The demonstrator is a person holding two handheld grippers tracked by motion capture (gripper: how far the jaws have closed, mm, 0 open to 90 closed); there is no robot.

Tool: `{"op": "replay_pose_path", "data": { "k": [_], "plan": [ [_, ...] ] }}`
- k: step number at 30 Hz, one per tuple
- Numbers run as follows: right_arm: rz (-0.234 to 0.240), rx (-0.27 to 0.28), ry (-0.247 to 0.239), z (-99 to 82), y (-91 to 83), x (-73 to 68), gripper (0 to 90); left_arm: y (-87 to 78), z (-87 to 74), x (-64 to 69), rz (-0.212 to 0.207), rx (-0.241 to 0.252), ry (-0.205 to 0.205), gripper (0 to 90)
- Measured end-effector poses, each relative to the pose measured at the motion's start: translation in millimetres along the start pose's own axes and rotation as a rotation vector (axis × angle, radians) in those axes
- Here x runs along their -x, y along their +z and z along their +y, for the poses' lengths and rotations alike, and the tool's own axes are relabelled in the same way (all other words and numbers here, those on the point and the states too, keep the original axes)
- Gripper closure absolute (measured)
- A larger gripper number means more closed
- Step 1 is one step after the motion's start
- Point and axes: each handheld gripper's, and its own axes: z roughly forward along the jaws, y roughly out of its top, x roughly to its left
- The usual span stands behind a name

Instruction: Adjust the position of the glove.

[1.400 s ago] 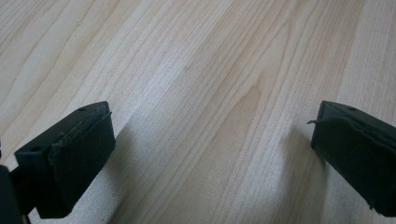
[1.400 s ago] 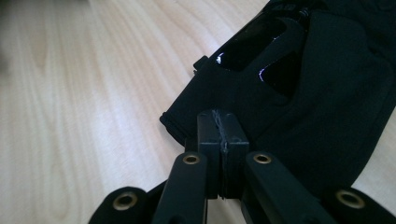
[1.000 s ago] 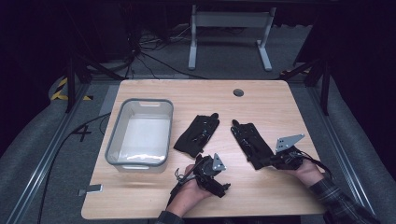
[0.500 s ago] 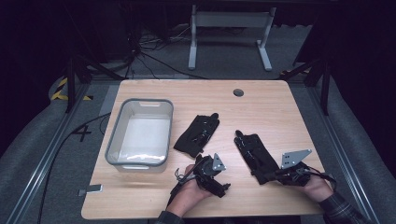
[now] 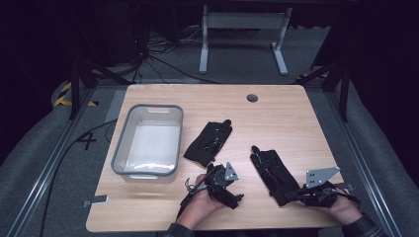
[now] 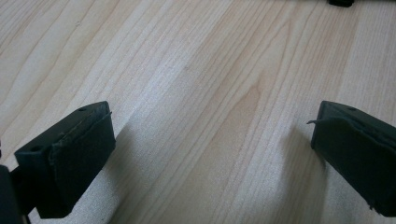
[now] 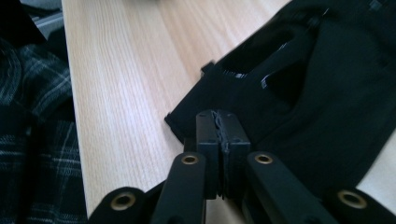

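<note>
Right claw [image 7: 223, 122] hides the cuff edge of the black glove [image 7: 322, 84] it pinches.

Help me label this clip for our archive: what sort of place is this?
Probably a lab or studio set up for recording handling work, not a home. A bare wooden table stands on grey carpet among metal frame rails, loose cables trail behind it, and the surroundings are dark.

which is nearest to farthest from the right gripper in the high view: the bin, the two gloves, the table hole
From the right gripper:
1. right glove, in its jaws
2. left glove, mid-table
3. table hole, far edge
4. bin, far left
</note>
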Motion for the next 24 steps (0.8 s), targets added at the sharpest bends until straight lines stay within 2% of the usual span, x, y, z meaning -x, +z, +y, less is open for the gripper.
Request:
{"op": "replay_pose_path", "data": {
  "k": [2, 5, 12, 15, 16, 18, 19, 24],
  "plan": [
    [-0.004, 0.024, 0.002, 4.0, -3.2, 4.8, 88.5, 0.0, 0.0, 0.0, 0.0, 0.0, 0.0, 0.0],
    [-0.034, 0.02, -0.002, 11.5, -2.5, 16.9, 89.0, 0.0, 0.0, 0.0, 0.0, 0.0, 0.0, 0.0],
    [-0.095, 0.046, 0.023, 36.0, 5.4, 60.6, 89.5, 0.0, 0.0, 0.0, 0.0, 0.0, 0.0, 0.0],
    [-0.13, 0.041, 0.023, 46.6, 13.0, 80.7, 89.5, 0.0, 0.0, 0.0, 0.0, 0.0, 0.0, 0.0],
    [-0.13, 0.041, 0.023, 46.6, 13.0, 80.7, 89.5, 0.0, 0.0, 0.0, 0.0, 0.0, 0.0, 0.0],
    [-0.143, 0.04, 0.022, 51.1, 18.2, 91.1, 89.6, 0.0, 0.0, 0.0, -0.001, 0.0, 0.0, 0.0],
    [-0.154, 0.029, 0.031, 53.4, 22.9, 100.2, 89.6, 0.0, 0.0, 0.0, 0.0, 0.0, 0.0, 0.0],
    [-0.157, 0.001, 0.039, 55.4, 36.0, 112.8, 89.6, 0.0, 0.0, 0.0, 0.0, 0.0, 0.0, 0.0]
  ]
}}
